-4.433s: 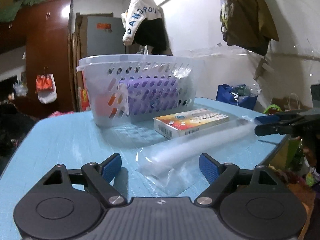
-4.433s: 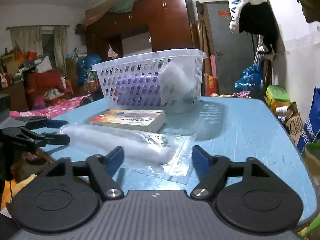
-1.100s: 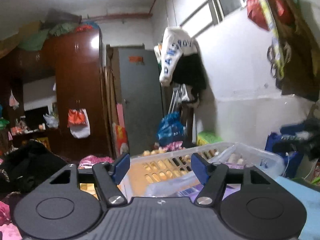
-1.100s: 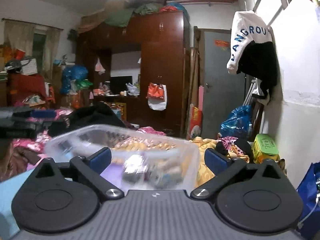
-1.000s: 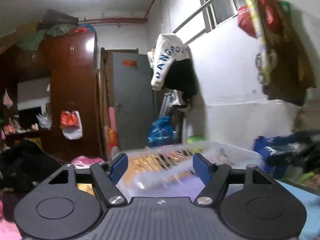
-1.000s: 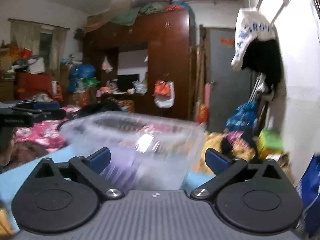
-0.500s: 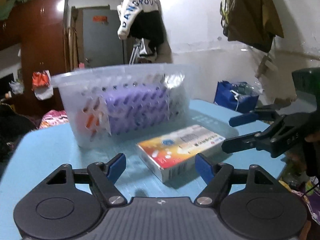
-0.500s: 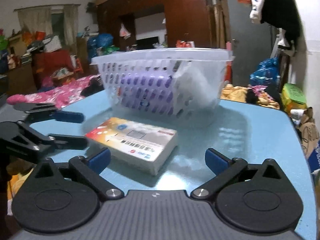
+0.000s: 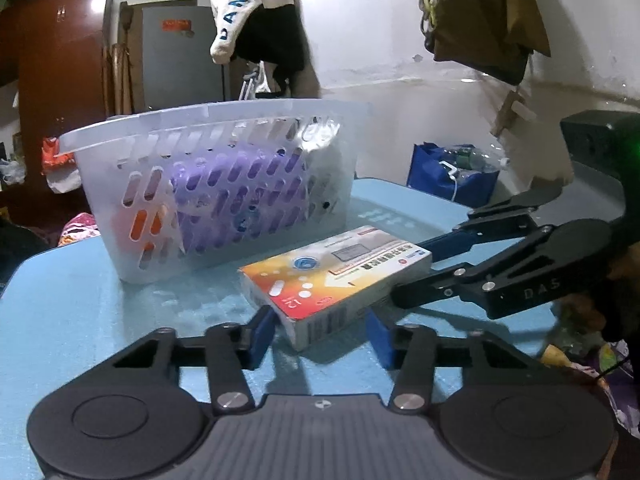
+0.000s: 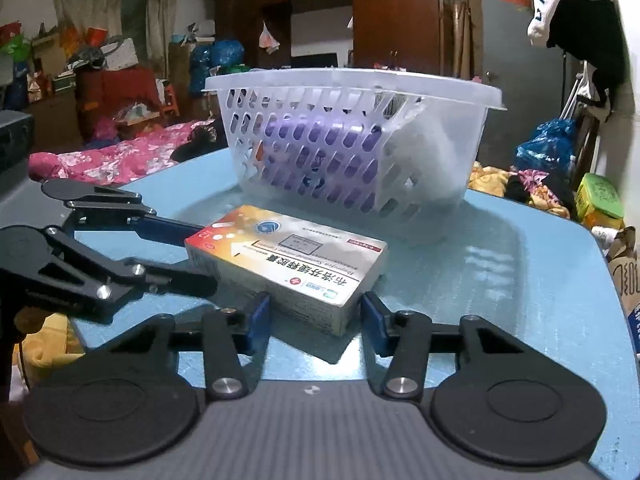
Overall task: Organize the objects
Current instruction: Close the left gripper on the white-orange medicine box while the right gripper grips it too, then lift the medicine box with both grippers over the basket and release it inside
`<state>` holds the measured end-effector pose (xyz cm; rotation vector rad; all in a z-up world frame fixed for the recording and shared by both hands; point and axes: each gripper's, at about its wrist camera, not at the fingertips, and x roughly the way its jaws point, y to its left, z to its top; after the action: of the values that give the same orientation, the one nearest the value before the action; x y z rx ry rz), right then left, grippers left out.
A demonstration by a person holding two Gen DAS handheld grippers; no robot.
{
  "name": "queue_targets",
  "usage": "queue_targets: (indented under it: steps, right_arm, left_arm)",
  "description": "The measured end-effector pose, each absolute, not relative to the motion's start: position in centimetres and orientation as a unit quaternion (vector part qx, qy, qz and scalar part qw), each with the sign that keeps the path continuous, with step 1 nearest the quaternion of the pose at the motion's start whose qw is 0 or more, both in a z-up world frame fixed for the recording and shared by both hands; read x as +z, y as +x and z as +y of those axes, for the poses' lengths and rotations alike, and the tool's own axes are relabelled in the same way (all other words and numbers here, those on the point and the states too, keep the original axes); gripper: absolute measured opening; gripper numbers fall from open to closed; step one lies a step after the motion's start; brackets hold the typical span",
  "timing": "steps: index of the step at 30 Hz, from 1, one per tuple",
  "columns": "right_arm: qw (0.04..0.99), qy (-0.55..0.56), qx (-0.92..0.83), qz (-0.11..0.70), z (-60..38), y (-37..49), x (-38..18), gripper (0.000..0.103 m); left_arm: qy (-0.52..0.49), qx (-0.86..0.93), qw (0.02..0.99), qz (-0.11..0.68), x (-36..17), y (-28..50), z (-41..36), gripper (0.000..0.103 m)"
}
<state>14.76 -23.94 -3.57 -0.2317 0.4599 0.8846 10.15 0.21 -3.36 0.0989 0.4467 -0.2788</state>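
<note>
A flat orange-and-white medicine box (image 9: 336, 276) (image 10: 288, 260) lies on the blue table (image 9: 80, 300), just in front of a white slotted basket (image 9: 200, 120) (image 10: 340, 80). My left gripper (image 9: 320, 334) (image 10: 206, 257) straddles one short end of the box. My right gripper (image 10: 314, 318) (image 9: 410, 271) straddles the opposite end. Both pairs of jaws are closing, and their blue pads touch the box's long sides. The box rests on the table. Inside the basket sit a purple pack (image 9: 240, 192) and a white wrapped roll (image 10: 424, 148).
The table's right edge (image 10: 616, 280) drops off to floor clutter with a green box (image 10: 600, 196). A blue bag (image 9: 448, 184) stands beyond the far corner. Clothes hang on the wall (image 9: 256, 24) behind the basket. Pink bedding (image 10: 120, 156) lies past the left edge.
Both grippers came down from above the basket to the table. Their wide jaws narrowed onto the two ends of the medicine box. The wrapped roll no longer lies on the table.
</note>
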Motion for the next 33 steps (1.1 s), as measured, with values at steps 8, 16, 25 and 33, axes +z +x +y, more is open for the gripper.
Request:
queue_targets:
  steps: [8,16,25,33]
  right_arm:
    - [0.88,-0.1,0.418,0.202,-24.1,13.9,-3.9,0.05]
    - [0.891,-0.101,0.407,0.173,-24.2,12.4,-3.5,0.049]
    - [0.894,-0.103,0.406,0.158,-24.1,11.7,-2.5,0.048]
    - [0.897,-0.099,0.408,0.135,-24.0,11.1,-0.4,0.048]
  left_arm:
    - [0.055,-0.122,0.972,0.191,-3.5,9.4,0.1,0.04]
    - [0.07,-0.108,0.979,0.155,-3.2,8.0,-0.6,0.04]
    - [0.078,-0.105,0.983,0.13,-2.5,6.8,-0.8,0.04]
    - [0.079,-0.102,0.986,0.108,-0.9,6.0,-0.6,0.04]
